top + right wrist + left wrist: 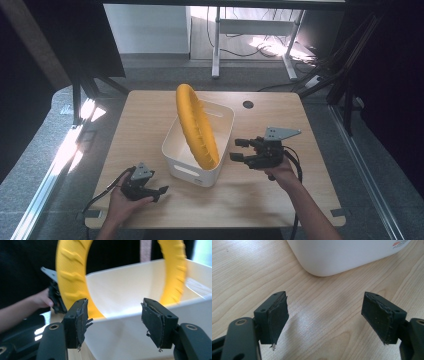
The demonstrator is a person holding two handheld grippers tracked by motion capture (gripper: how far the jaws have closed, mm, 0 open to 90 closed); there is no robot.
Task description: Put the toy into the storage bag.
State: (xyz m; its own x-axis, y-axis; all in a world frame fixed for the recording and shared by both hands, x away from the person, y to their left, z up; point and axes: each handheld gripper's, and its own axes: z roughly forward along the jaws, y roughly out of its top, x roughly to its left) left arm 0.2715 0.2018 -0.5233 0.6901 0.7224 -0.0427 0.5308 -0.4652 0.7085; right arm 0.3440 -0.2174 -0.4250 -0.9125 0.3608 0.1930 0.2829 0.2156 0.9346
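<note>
A large yellow ribbed plastic ring (196, 126), shaped like a tyre, stands on edge inside a white rectangular plastic bin (176, 155), its lower part down in the bin and its upper part rising well above the rim, tilted toward the far left. The bin sits near the middle of the light wooden surface (280, 197), turned at a slight angle to its edges.

The right gripper (239, 150) hangs just beside the bin's right wall, pointing at it, and is held by the person's right hand (281, 172) near the right edge of the surface. Its fingers are spread with nothing between them. In the right gripper view the black padded fingers (79, 322) frame the near wall of the bin (120, 340), and the yellow ring (72, 280) arches up behind that wall.

The left gripper (161, 192) rests low by the near left corner of the bin, close to the near edge of the surface, in the person's left hand (122, 202). Its fingers are also spread wide and hold nothing. In the left gripper view the fingers (277, 315) open over bare wood, with the rounded corner of the white bin (337, 255) just ahead of them
</note>
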